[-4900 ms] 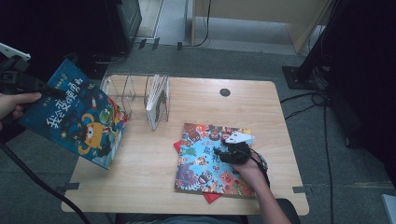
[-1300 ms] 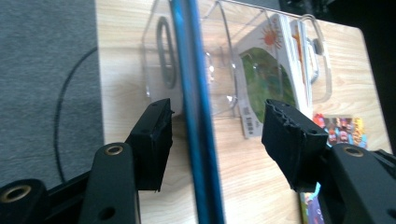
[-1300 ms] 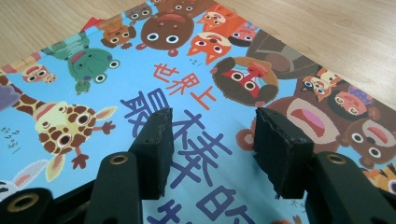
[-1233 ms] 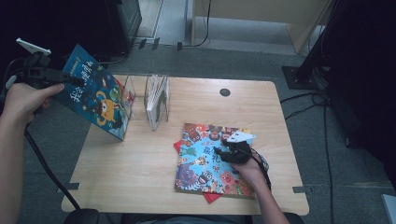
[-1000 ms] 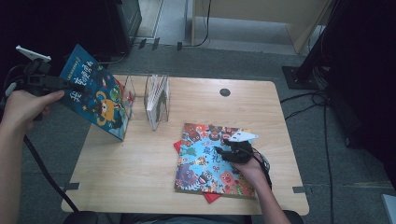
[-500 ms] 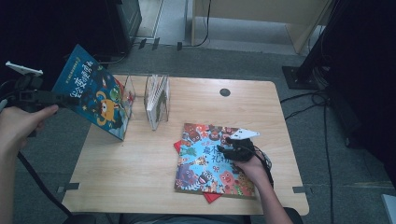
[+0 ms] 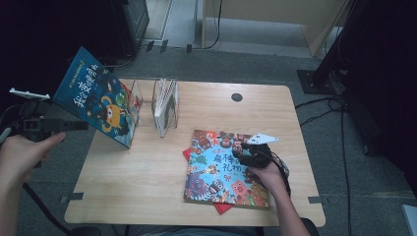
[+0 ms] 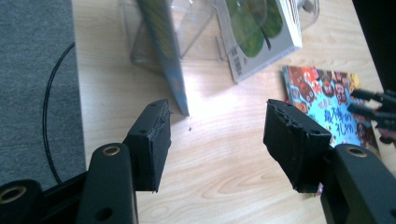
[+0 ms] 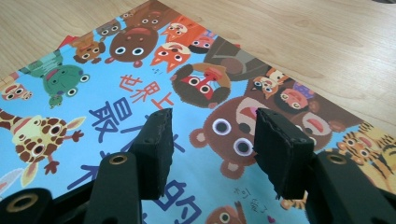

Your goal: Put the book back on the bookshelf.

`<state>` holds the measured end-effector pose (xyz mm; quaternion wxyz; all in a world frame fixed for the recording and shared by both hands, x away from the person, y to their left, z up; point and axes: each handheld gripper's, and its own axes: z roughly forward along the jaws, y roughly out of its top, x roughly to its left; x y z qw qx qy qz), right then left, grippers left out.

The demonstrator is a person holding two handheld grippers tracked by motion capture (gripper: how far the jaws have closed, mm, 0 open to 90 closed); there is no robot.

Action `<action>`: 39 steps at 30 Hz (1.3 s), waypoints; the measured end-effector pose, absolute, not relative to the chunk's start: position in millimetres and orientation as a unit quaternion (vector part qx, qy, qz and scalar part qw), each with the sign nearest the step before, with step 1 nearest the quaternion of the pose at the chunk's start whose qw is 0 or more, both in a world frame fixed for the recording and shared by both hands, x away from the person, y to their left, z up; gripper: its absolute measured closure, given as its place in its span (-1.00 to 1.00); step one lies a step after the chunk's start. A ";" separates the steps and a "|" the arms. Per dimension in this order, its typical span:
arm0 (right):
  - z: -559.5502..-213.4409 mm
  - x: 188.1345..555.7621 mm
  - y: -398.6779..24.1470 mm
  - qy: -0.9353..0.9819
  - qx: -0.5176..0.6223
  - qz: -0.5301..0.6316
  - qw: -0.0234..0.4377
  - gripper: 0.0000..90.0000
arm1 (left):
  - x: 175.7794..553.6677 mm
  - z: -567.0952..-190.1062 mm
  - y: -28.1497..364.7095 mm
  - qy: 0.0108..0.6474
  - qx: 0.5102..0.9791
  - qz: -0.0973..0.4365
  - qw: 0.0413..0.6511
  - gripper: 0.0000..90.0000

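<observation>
A blue picture book (image 7: 96, 101) stands on its edge at the left end of a clear rack (image 7: 147, 96), tilted to the left. My left gripper (image 7: 81, 126) hovers off the table's left side, open, apart from that book. In the left gripper view its jaws (image 8: 217, 116) are empty and the blue book's edge (image 8: 163, 46) lies ahead. A colourful animal book (image 7: 216, 169) lies flat on the table, on top of a red one (image 7: 187, 154). My right gripper (image 7: 240, 150) rests low over the animal book's cover (image 9: 140, 51), its jaws (image 9: 212, 126) open with nothing between them.
The rack also holds a white-edged book (image 7: 164, 96) upright. The wooden table (image 7: 142, 182) has a round black grommet (image 7: 237, 97) at the back. A black stand and cables (image 7: 324, 78) sit on the floor to the right.
The blue book went from the air off the table's left edge to standing at the rack. My left gripper has drawn back leftward and lower. The right gripper has stayed put.
</observation>
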<state>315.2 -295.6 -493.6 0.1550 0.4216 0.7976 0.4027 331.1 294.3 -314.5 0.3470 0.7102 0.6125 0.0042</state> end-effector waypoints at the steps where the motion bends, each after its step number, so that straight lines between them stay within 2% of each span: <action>1: -493.6 315.5 -296.5 0.797 0.423 0.403 0.155 0.07 | 327.2 -315.2 288.3 0.605 0.714 0.003 0.351 -0.07; 15: -491.9 316.6 -310.1 0.789 0.432 0.405 0.163 0.15 | 330.0 -327.7 238.8 0.564 0.738 -0.021 0.369 -0.06; 29: -493.6 315.9 -317.4 0.784 0.441 0.405 0.162 0.18 | 343.8 -358.8 190.6 0.533 0.771 -0.020 0.347 -0.05; 39: -497.0 315.7 -320.8 0.781 0.449 0.401 0.166 0.22 | 354.1 -385.8 154.6 0.503 0.790 -0.040 0.348 -0.02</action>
